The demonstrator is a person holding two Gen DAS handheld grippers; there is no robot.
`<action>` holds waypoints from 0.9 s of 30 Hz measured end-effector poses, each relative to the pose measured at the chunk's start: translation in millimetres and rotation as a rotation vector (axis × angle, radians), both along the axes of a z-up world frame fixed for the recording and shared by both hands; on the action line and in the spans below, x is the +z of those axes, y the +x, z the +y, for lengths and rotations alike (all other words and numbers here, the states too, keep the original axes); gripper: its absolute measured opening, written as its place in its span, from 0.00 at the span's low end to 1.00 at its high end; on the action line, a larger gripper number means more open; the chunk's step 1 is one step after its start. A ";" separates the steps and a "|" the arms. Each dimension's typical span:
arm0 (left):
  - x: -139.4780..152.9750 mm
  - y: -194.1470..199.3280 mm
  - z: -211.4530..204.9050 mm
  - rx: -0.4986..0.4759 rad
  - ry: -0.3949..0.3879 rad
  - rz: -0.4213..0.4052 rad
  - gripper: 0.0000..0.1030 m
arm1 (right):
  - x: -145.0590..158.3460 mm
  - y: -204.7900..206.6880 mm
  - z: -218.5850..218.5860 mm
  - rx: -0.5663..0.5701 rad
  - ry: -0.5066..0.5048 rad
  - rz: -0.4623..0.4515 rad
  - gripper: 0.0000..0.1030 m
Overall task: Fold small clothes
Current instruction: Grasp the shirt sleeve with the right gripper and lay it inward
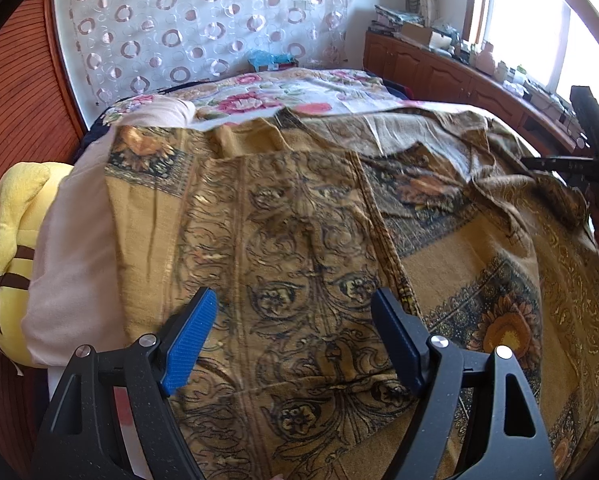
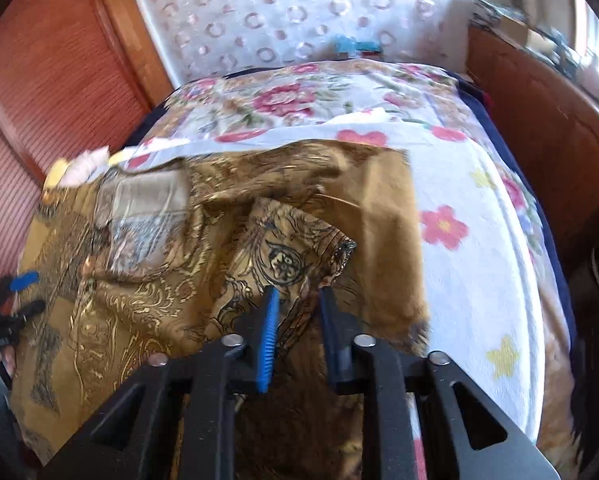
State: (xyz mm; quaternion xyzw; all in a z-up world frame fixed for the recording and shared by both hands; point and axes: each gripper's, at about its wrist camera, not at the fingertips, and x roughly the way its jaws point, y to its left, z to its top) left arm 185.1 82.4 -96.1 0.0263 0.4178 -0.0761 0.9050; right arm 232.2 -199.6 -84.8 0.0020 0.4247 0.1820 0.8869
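Soft, limp gold paisley garment (image 1: 299,240) drapes over bed; right gripper (image 2: 297,300) pinches its folded corner at twelve o'clock, left gripper (image 1: 295,320) gapes empty above it.

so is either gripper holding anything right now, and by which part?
The right gripper pinches a lifted corner of the gold patterned garment. The left gripper is open above the same garment and holds nothing.
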 end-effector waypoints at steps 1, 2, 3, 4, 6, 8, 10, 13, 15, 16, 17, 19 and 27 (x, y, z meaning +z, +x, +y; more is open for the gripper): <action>2.5 -1.1 2.2 0.004 -0.004 -0.008 0.78 | 0.6 1.1 5.7 0.025 -0.002 -0.012 0.12; 7.6 -2.4 4.4 0.009 -0.012 -0.024 0.78 | 1.0 4.1 11.0 0.057 0.004 -0.023 0.12; 11.4 -2.6 6.7 0.012 -0.017 -0.035 0.78 | 3.4 2.2 18.1 0.089 0.010 -0.036 0.12; 18.5 -3.1 9.3 0.019 -0.026 -0.055 0.78 | 6.3 -0.5 25.1 0.120 0.021 -0.052 0.12; 29.3 -0.8 13.2 0.027 -0.043 -0.079 0.78 | 13.7 -5.6 36.6 0.190 0.071 -0.071 0.13; 40.4 1.4 17.2 0.034 -0.050 -0.101 0.78 | 22.8 -8.7 41.7 0.235 0.094 -0.088 0.19; 48.5 4.7 20.2 0.036 -0.041 -0.119 0.78 | 33.5 -12.1 41.1 0.245 0.066 -0.133 0.24; 55.8 12.2 29.2 0.048 -0.028 -0.138 0.78 | 41.3 -5.0 28.9 0.181 -0.065 -0.202 0.34; 56.4 19.2 36.1 0.069 -0.011 -0.143 0.78 | 34.2 5.2 16.3 0.115 -0.154 -0.207 0.38; 56.6 22.6 40.8 0.079 -0.003 -0.144 0.78 | 27.5 15.8 8.4 0.083 -0.181 -0.183 0.38; 56.1 26.7 45.3 0.089 0.000 -0.143 0.78 | 21.0 24.2 3.6 0.069 -0.187 -0.155 0.38; 55.2 35.5 54.5 0.108 -0.003 -0.134 0.78 | 4.6 40.5 -2.3 0.049 -0.197 -0.099 0.38; 46.6 55.5 79.9 0.165 0.022 -0.114 0.78 | -14.3 61.9 16.8 0.097 -0.206 -0.082 0.20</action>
